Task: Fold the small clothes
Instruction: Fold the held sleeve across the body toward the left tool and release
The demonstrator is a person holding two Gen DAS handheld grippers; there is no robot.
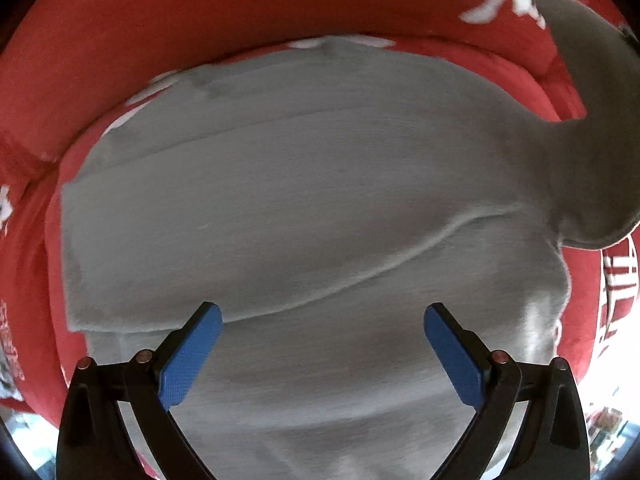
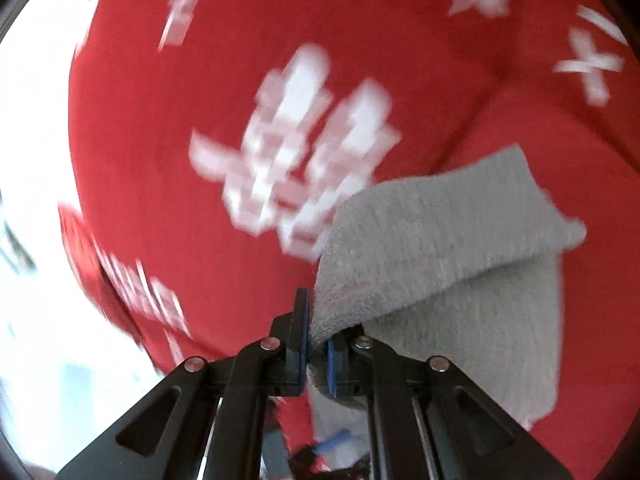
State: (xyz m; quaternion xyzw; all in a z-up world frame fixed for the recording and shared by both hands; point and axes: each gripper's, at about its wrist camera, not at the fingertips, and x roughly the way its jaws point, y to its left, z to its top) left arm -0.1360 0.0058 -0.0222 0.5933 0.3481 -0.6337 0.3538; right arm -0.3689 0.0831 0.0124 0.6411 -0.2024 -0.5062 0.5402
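In the left wrist view, the left claw [image 1: 323,322] is seen spread wide and empty above a grey garment [image 1: 304,208] laid on a red printed cloth [image 1: 200,20]; one portion is raised at upper right. In the right wrist view, the right claw [image 2: 318,344] is clamped on that lifted edge, probably mid-fold; laying it across seems due next. Motion blur obscures the print.

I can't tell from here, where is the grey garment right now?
The grey garment lies spread on the red cloth under the open left gripper, one corner pinched in the right gripper.
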